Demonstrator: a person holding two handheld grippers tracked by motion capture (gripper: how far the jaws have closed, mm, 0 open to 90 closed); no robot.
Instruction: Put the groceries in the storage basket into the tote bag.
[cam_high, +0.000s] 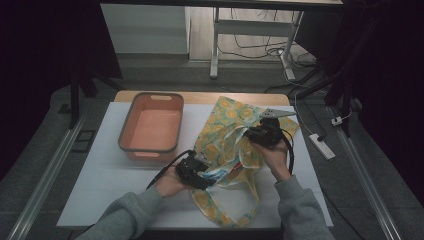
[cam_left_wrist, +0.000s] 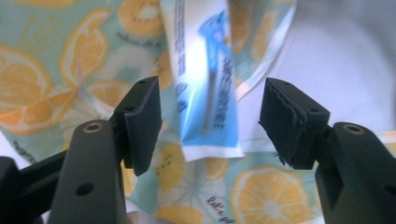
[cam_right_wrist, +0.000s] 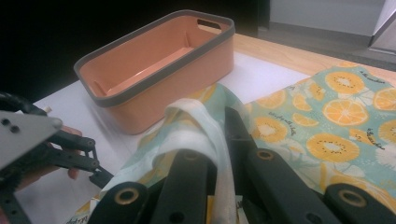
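So the left gripper (cam_left_wrist: 210, 126) has its jaws spread apart, with a white-and-blue sachet (cam_left_wrist: 205, 79) sitting in the gap between them, neither pad touching it. The packet lies on the orange-print tote bag (cam_high: 235, 145), near its mouth. The right gripper (cam_right_wrist: 210, 154) is clamped tight on a fold of the bag's pale rim, bunching the fabric up over its jaws.

Moving outward: the left hand (cam_high: 170, 182) comes in low from the near edge, wrist turned so the gripper points right toward the bag's opening. The right hand (cam_high: 275, 157) reaches farther in, gripper pointing away and a bit left, holding the rim lifted. Both grey sleeves (cam_high: 300, 210) rest over the near edge of the white table (cam_high: 100, 170).

Room-wise, the bag takes up the right half of the table, with one strap looping toward the near edge. The orange bin (cam_high: 150, 125) sits far-left, well apart from the left gripper, and there's bare tabletop between them and all along the near-left side. The bag's far corner runs close to the table's far edge.
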